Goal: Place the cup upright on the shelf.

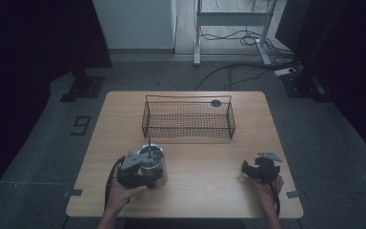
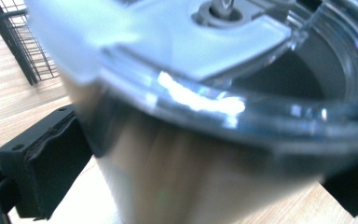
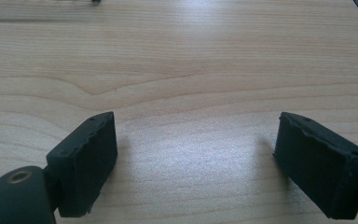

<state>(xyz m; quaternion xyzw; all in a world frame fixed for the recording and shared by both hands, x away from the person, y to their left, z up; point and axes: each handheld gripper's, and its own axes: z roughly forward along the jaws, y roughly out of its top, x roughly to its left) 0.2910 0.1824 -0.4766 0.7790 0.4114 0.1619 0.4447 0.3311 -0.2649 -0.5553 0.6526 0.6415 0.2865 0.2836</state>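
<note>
Nearest the person, the left gripper is clamped on a tapered metal cup with a brushed, shiny wall, narrower at its foot than at its mouth; in the left gripper view one black, blocky jaw presses the cup's left side and the other shows at its right edge. The cup stands upright on the surface, a pale wooden top with long grain lines, close to the near left part of it and in front of the wire basket's left end. A clear plastic lid with a thick glossy rim sits on the cup's mouth, and a thin dark straw or stem rises from a grey round fitting in the lid. To the right of the cup and well apart from it, the right gripper rests low over bare wood, its jaws wide apart with nothing between them; its matte black rubbery pads are rectangular with chamfered tips. Beyond the cup, the basket is a long, shallow rectangle of dark wire mesh. A small dark round disc lies just behind the basket's far right corner.
</note>
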